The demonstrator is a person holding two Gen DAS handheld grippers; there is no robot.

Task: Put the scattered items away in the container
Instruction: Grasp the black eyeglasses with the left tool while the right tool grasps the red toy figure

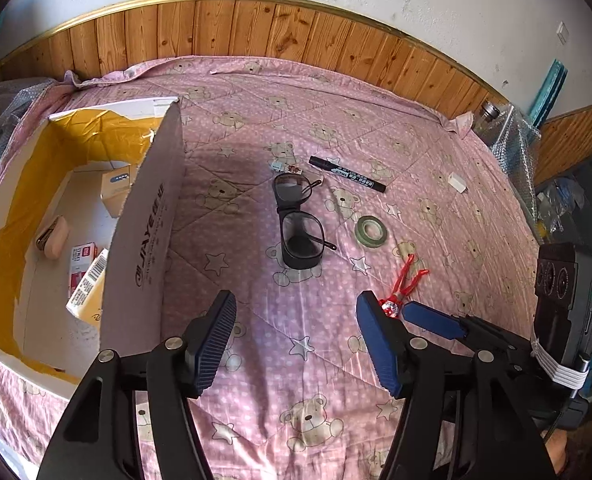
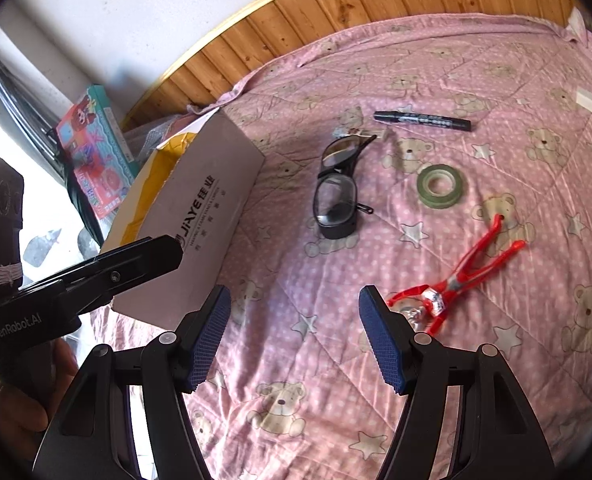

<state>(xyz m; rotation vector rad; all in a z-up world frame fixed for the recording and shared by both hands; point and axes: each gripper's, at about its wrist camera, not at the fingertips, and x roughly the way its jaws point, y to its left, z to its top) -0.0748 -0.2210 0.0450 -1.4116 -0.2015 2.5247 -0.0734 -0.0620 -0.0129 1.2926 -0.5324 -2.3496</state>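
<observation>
Right wrist view: the right gripper [image 2: 294, 336] stands wide open over the pink quilt [image 2: 335, 420], holding nothing. Just beside its right finger lies a red toy figure [image 2: 455, 280], the finger's tip close to the toy's arm. Left wrist view: the left gripper [image 1: 296, 340] is likewise wide open and empty, hovering near the cardboard box [image 1: 144, 216].

Further out lie the glasses [image 2: 337, 196], one arm folded out, a green tape roll [image 2: 439, 186], a black marker [image 2: 421, 120] and a small white block [image 2: 587, 100]. The box sits at the quilt's left edge and already holds several small packets.

Risks noted: the toy's thin limbs may slip between the pads if gripped off-centre; the soft quilt may bunch under a low approach; the glasses could be pinched on a lens.
</observation>
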